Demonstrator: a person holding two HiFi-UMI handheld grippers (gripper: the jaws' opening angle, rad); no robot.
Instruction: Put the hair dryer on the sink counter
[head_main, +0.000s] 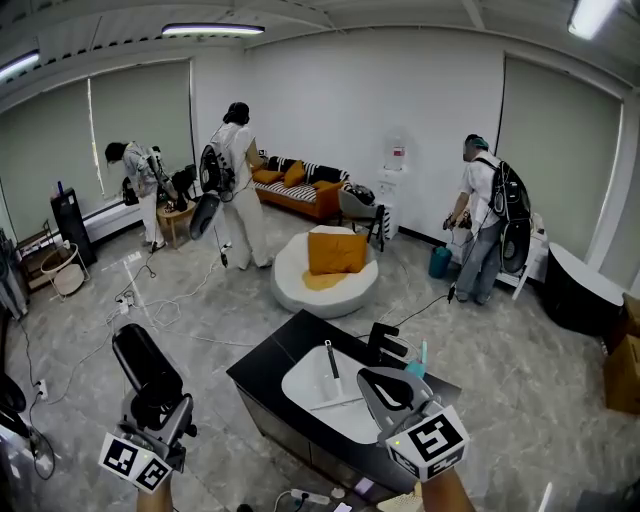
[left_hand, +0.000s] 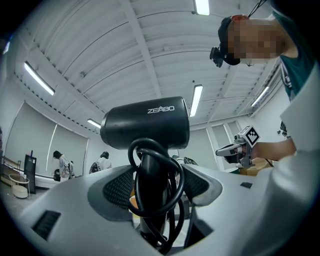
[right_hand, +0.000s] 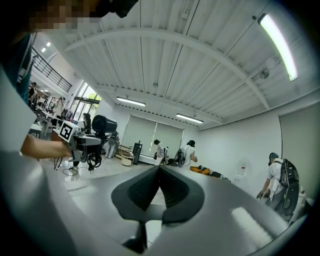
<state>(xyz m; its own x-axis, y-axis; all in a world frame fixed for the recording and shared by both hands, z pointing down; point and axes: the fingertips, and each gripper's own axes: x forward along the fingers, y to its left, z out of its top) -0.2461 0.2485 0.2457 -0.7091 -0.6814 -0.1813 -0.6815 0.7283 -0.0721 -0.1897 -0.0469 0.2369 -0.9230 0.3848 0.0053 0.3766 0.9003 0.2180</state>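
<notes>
A black hair dryer (head_main: 143, 362) with its cord wound round the handle stands upright in my left gripper (head_main: 158, 408), low at the left of the head view, out over the floor and left of the counter. In the left gripper view the dryer's barrel (left_hand: 145, 122) sits above the jaws, and my left gripper (left_hand: 155, 189) is shut on the handle and cord. The black sink counter (head_main: 262, 372) holds a white basin (head_main: 312, 398). My right gripper (head_main: 392, 388) hovers over the counter's right part, shut and empty; its pads (right_hand: 167, 190) meet in the right gripper view.
A black faucet (head_main: 382, 345) and a teal item (head_main: 420, 362) stand behind the basin, and a thin tool (head_main: 332, 368) leans in it. Beyond are a round white ottoman (head_main: 325, 275) with an orange cushion, floor cables (head_main: 150, 300), and three people further back.
</notes>
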